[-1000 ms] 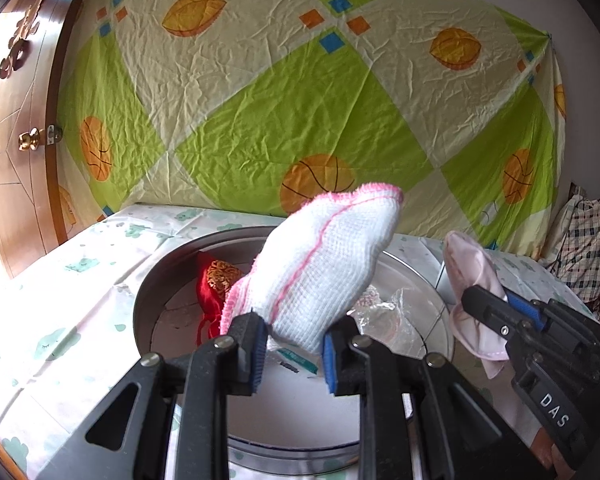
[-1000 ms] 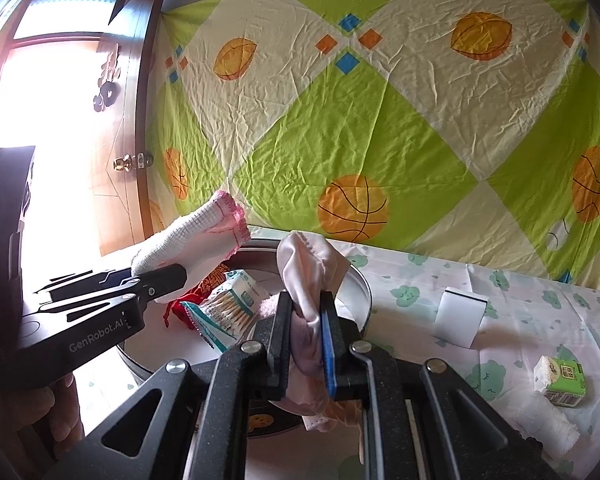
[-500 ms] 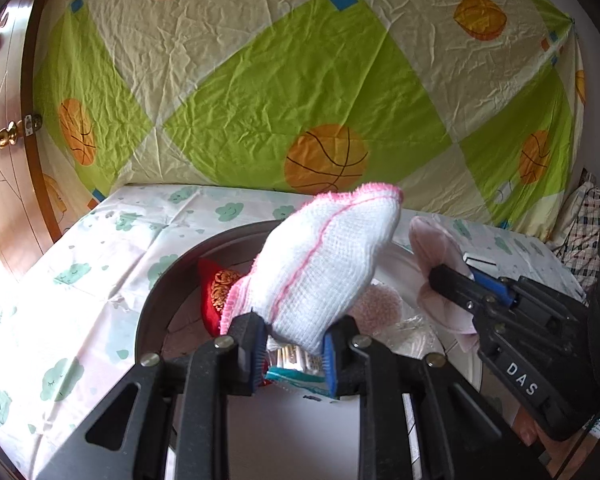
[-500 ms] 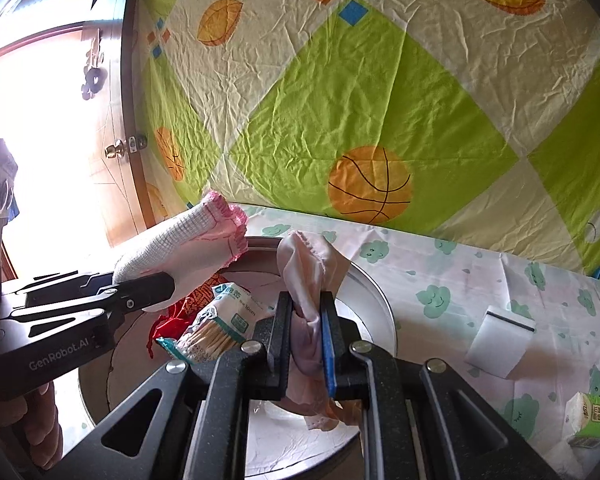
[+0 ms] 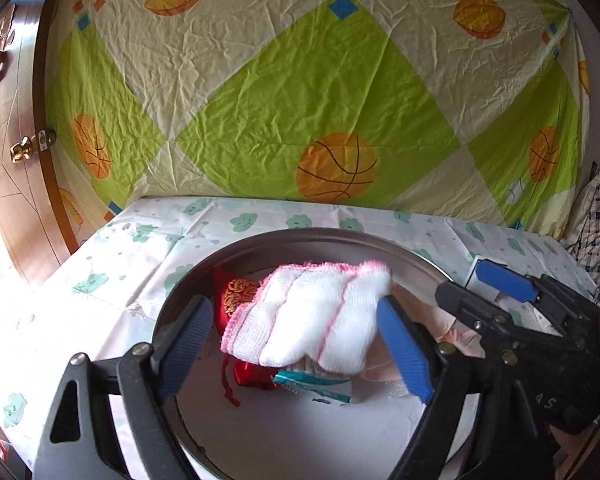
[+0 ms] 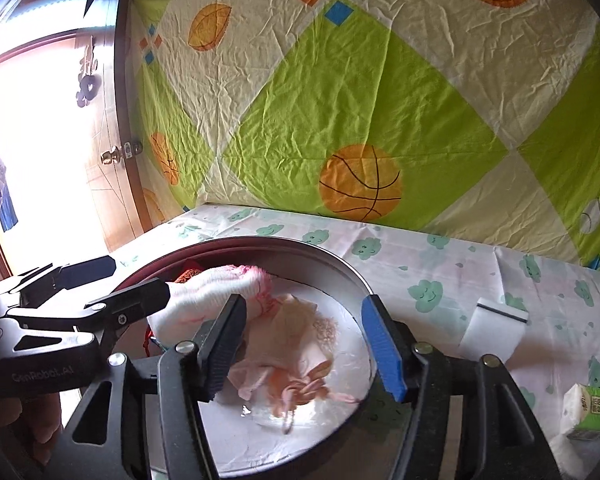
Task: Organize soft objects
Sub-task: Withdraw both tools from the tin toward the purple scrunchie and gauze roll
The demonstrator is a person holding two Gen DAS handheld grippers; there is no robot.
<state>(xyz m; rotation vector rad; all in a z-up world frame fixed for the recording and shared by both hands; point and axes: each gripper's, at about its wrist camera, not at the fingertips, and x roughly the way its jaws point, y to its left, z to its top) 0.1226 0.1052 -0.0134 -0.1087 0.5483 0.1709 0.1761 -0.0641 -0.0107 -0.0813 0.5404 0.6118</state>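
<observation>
A round metal tray (image 5: 300,236) (image 6: 340,264) sits on the table. My left gripper (image 5: 296,332) is open over it; the white glove with pink trim (image 5: 312,316) (image 6: 208,292) lies between its fingers, resting against the right finger, on the pile in the tray. My right gripper (image 6: 304,344) is open; the pale pink cloth (image 6: 284,356) lies loose in the tray below it. A red pouch (image 5: 236,300) and a pack of cotton swabs (image 5: 316,384) lie under the glove.
A cloud-print cloth (image 6: 440,264) covers the table. A white card (image 6: 496,332) and a tissue pack (image 6: 588,404) lie right of the tray. A basketball-print sheet (image 5: 320,100) hangs behind. A wooden door (image 5: 8,152) stands at left.
Both grippers opened. The white glove dropped from upright to lying on the pile in the tray. The pink cloth fell from the right gripper into the tray.
</observation>
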